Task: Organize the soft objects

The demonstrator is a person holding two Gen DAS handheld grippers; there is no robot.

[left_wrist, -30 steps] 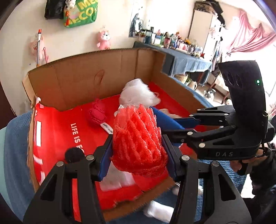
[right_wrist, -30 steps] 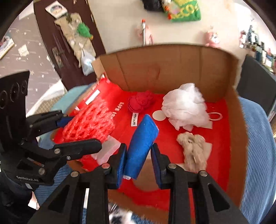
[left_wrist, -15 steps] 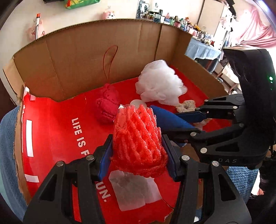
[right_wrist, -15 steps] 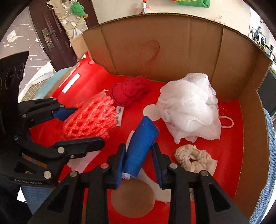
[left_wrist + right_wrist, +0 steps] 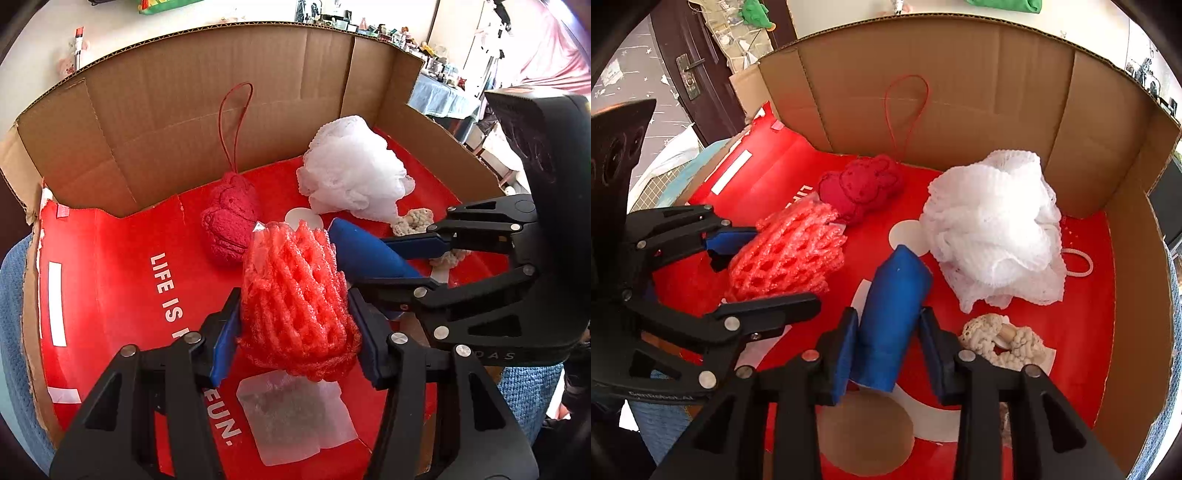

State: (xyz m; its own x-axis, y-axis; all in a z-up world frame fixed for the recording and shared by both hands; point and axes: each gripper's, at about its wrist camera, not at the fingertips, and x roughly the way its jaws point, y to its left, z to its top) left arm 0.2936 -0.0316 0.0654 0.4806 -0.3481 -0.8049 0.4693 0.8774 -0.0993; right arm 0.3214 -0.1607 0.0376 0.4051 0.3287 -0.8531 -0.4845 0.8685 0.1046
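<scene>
Grippers sit nearest us, both tilted down over an open cardboard box with a red printed floor. Our left gripper clamps a crumpled red foam-mesh sleeve between its blue pads. Our right gripper has just been opening: its left pad seems to touch the rolled blue cloth, while its right pad stands just clear. Beyond lie a cream knitted ring, a red plush toy with a hanging loop and a white mesh bath pouf. We judge the blue roll may topple or unroll once freed, and the springy mesh could cling to a pad.
</scene>
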